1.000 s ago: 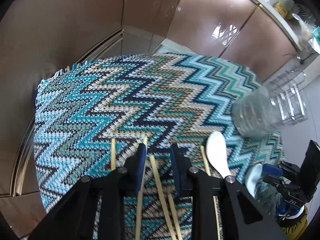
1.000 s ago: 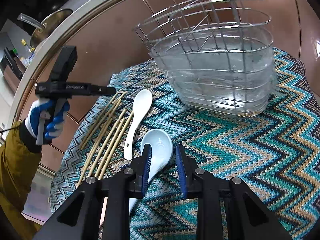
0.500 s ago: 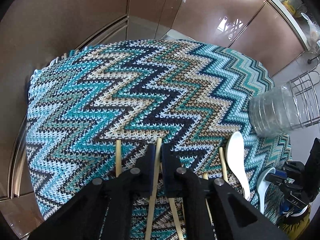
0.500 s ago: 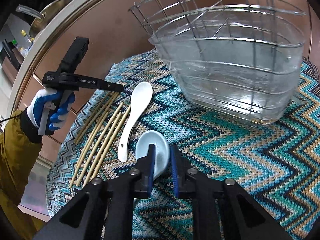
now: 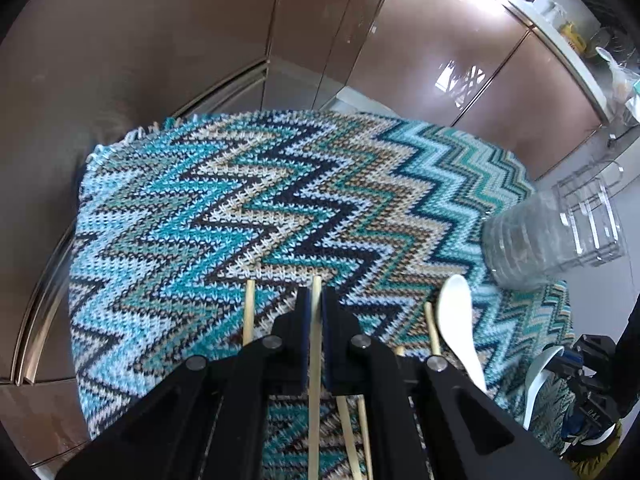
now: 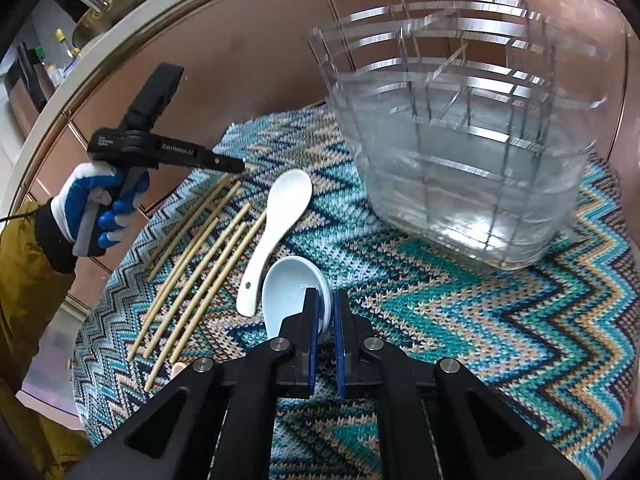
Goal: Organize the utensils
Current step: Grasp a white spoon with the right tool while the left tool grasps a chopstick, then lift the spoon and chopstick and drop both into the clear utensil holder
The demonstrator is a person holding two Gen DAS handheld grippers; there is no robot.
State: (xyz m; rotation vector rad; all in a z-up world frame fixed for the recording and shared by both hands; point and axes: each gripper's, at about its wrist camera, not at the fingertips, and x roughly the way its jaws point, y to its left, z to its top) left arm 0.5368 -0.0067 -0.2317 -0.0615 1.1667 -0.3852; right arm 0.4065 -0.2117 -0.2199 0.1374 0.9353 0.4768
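My left gripper is shut on one bamboo chopstick, whose tip sticks out past the pads. In the right wrist view, a gloved hand holds that gripper over the far end of several chopsticks lying side by side on the zigzag cloth. My right gripper is shut on the rim of a pale blue spoon, whose bowl tilts up off the cloth. A white spoon lies flat between the chopsticks and the blue spoon.
A clear wire utensil rack stands on the cloth's far right, also seen as the rack in the left wrist view. Brown cabinet fronts surround the cloth. A pan and bottles sit on a counter at the upper left.
Both grippers have gone from open to shut: the left closed on a chopstick, the right on the pale blue spoon's rim. The spoon's bowl has tipped up.
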